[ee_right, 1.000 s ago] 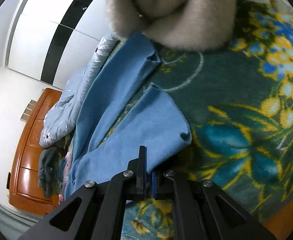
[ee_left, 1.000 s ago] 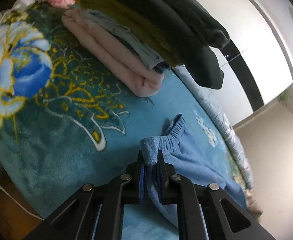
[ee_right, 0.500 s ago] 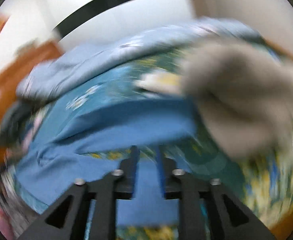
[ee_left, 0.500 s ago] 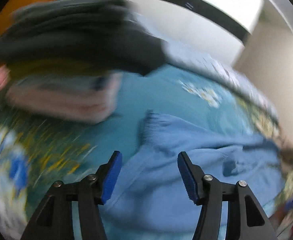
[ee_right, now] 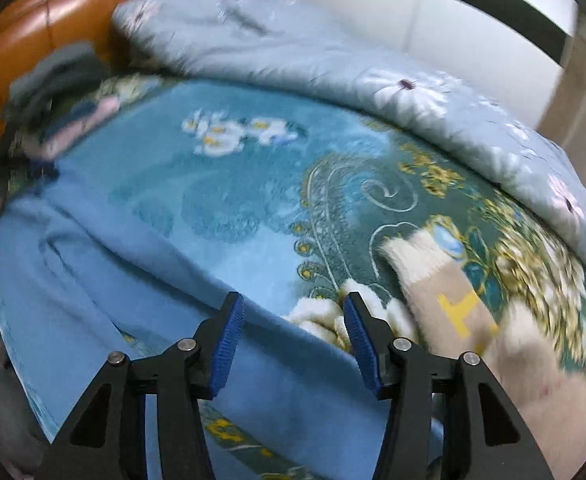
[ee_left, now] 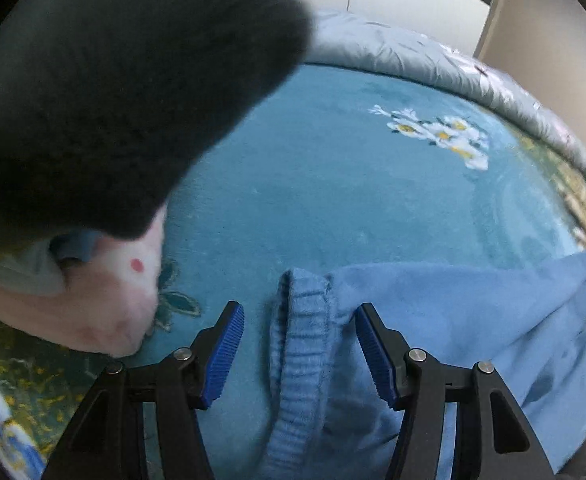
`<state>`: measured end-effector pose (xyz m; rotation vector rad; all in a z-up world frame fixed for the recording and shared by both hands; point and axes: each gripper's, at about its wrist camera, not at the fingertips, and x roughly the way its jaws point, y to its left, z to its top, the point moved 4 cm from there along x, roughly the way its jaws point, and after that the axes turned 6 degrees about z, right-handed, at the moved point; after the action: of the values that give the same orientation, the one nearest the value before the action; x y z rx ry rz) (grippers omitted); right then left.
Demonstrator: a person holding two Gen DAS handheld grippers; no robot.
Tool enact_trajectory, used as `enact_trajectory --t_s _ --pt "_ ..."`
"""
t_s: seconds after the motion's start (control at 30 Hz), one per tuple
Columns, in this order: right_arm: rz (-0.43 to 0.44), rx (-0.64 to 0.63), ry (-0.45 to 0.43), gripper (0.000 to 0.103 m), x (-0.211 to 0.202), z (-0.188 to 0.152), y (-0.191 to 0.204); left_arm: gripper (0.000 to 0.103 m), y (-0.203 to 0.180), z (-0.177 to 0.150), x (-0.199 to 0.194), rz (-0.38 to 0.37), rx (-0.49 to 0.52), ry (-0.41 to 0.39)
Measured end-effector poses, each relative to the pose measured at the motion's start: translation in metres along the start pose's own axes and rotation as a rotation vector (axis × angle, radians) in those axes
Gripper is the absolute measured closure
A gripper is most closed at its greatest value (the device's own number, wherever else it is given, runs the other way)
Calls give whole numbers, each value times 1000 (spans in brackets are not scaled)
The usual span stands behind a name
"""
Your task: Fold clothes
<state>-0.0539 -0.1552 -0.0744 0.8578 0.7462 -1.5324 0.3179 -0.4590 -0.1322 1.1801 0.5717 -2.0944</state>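
Both grippers gape, jaws apart, nothing held. Left gripper (ee_left: 299,350) straddles the ribbed cuff (ee_left: 305,340) of the blue sweatshirt (ee_left: 473,320), which lies spread on the floral blanket (ee_left: 333,184); right gripper (ee_right: 291,338) hovers over its edge beside a beige garment (ee_right: 465,320).

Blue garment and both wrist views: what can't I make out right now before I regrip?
- Blue garment: left wrist view, lower part cut off by the frame edge and left gripper; full shape unknown.
- Folded stack: left wrist view, mostly hidden by a close, blurred dark garment.
- Beige garment: right wrist view, motion-blurred, cut off beside right gripper.
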Motion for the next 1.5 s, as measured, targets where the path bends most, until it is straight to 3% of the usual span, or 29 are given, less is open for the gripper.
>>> enact_trajectory --t_s 0.1,0.27,0.3,0.33,0.37,0.43,0.5,0.67,0.73,0.8,0.97,1.1,1.23,1.33,1.4,1.5 --pt "63 -41 77 49 17 2 4 41 -3 0 4 -70 4 20" --pt "43 -82 153 49 36 0 14 41 -3 -2 4 -96 -13 24" --pt "39 -78 162 49 38 0 15 43 -4 -2 1 -89 -6 14" --pt "34 -73 171 50 41 0 15 54 -5 -3 -2 -79 2 4" --pt "29 -69 180 54 43 -1 15 71 -7 -4 -5 -59 14 -6" --pt "19 -54 192 66 47 -2 15 74 -11 -5 -11 -8 40 -29" --pt "8 -31 187 89 47 -2 13 76 -17 -6 -21 31 72 -70" --pt "-34 -8 159 95 52 20 5 80 -23 5 -53 209 106 -224" --pt "-55 -6 150 95 57 34 1 80 -22 12 -60 288 106 -266" --pt "-76 -4 141 96 63 49 -3 80 -20 18 -57 315 84 -265" --pt "-129 0 117 96 75 85 -13 80 -17 32 -35 418 76 -212" --pt "-150 -4 182 96 108 99 -23 80 -11 34 -19 518 89 -179" --pt "-171 -5 203 94 122 98 -26 77 -10 29 5 532 100 -113" --pt "-191 -7 207 74 128 96 -28 73 -11 28 16 535 114 -85" --pt "-187 51 154 60 108 89 -33 69 -13 28 16 536 127 -81" --pt "-178 143 69 60 76 79 -41 53 -19 24 5 512 135 -79"
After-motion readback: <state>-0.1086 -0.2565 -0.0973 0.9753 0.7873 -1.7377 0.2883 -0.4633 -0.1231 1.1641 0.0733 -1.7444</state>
